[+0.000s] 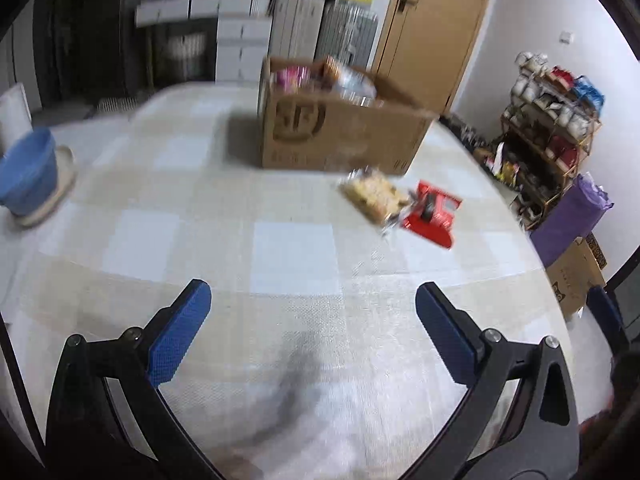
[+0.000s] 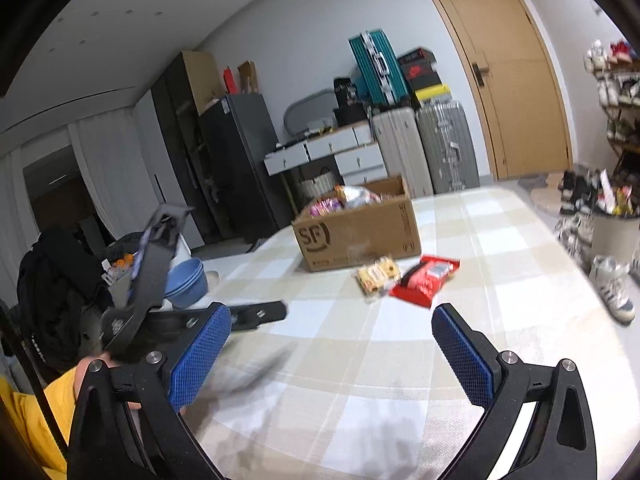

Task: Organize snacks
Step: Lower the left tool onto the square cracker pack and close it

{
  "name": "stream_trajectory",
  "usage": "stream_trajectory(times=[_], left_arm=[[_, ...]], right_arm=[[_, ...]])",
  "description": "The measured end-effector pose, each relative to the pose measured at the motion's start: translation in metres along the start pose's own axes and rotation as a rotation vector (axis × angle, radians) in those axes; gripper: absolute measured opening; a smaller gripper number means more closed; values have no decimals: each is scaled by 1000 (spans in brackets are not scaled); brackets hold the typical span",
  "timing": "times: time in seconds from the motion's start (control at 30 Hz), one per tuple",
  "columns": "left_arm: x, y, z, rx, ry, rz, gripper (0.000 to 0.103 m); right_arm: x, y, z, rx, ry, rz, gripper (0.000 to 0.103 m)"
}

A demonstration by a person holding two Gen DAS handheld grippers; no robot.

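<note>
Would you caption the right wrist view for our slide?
Open right gripper faces two snack packets beside a cardboard box.

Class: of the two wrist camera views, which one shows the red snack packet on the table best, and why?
The right wrist view. There the red snack packet lies fairly sharp beside the yellow snack packet, in front of the cardboard box. The left wrist view shows the same packet more blurred by motion.
</note>
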State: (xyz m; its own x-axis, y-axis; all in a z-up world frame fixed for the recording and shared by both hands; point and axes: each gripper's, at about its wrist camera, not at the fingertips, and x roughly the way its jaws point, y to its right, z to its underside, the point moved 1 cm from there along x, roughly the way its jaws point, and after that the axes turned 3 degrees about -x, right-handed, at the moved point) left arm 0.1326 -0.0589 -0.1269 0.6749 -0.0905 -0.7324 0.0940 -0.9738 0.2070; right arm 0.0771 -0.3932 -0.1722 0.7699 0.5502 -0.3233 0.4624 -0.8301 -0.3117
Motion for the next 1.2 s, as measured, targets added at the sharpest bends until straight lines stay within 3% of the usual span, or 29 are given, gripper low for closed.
stream_trajectory(times=[0.17,0.27,0.33,0.53,0.67,0.8,1.03,1.13,1.2], left_arm=[[65,12,-30,-58,-116,51,102],[103,22,-48,-99,-178,-41,102],[124,31,-59,-119,-206,-47,102],[163,65,-87,-114,-231,-46,101],[184,79,-100,-125,-235,-83,101],[209,91,-109,-90,-242,-191,103],[228,107,-126,-78,-212,-217,102],[225,109,-129,-68,-210,-207,92],[221,111,-133,-40,-208,-186,74]], right_arm=[[22,29,0,80,-36,-23,102],[29,45,-1,124,-43,-51,102],[32,52,-2,142,-39,-65,102],[45,67,1,193,-57,-121,102],[47,74,4,233,-58,-161,102],[44,80,7,271,-48,-177,102],[42,79,9,267,-41,-195,102],[43,79,9,270,-43,-199,102],[43,80,9,275,-39,-198,102]])
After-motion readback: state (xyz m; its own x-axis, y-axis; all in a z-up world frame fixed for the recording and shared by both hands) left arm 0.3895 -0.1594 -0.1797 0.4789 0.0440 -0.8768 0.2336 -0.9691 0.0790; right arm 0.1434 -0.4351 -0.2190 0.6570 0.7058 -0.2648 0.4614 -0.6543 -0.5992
